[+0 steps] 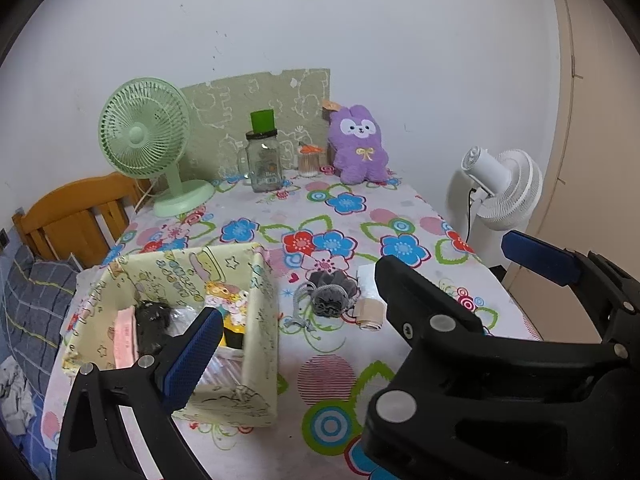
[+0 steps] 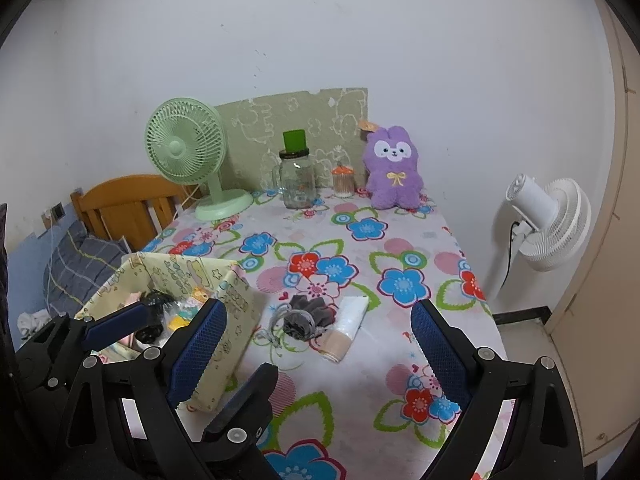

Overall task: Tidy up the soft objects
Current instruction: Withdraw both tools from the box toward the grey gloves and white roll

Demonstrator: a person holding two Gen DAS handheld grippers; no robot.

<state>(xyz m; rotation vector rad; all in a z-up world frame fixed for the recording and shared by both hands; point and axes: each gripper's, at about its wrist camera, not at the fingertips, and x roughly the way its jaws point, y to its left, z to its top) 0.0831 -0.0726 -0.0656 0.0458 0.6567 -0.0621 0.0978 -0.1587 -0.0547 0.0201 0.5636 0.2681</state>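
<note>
A grey fabric scrunchie with a cord (image 1: 330, 292) (image 2: 306, 316) lies mid-table on the flowered cloth. A white and beige roll (image 2: 348, 328) (image 1: 370, 312) touches its right side. To their left stands a cartoon-print box (image 1: 260, 320) (image 2: 234, 320) holding a black fuzzy item (image 1: 152, 324), a pink item (image 1: 124, 340) and a yellow item (image 1: 232, 326). A purple plush bunny (image 1: 360, 146) (image 2: 394, 172) sits at the back. My left gripper (image 1: 320, 316) is open beside the box; its right finger is hidden. My right gripper (image 2: 319, 308) (image 1: 446, 254) is open, short of the scrunchie, holding nothing.
At the back stand a green desk fan (image 1: 144, 136), a glass jar with a green cup on top (image 1: 264, 160) and a cotton-swab pot (image 1: 310, 160). A white floor fan (image 1: 504, 188) stands off the table's right edge. A wooden headboard (image 1: 72, 216) and bedding lie left.
</note>
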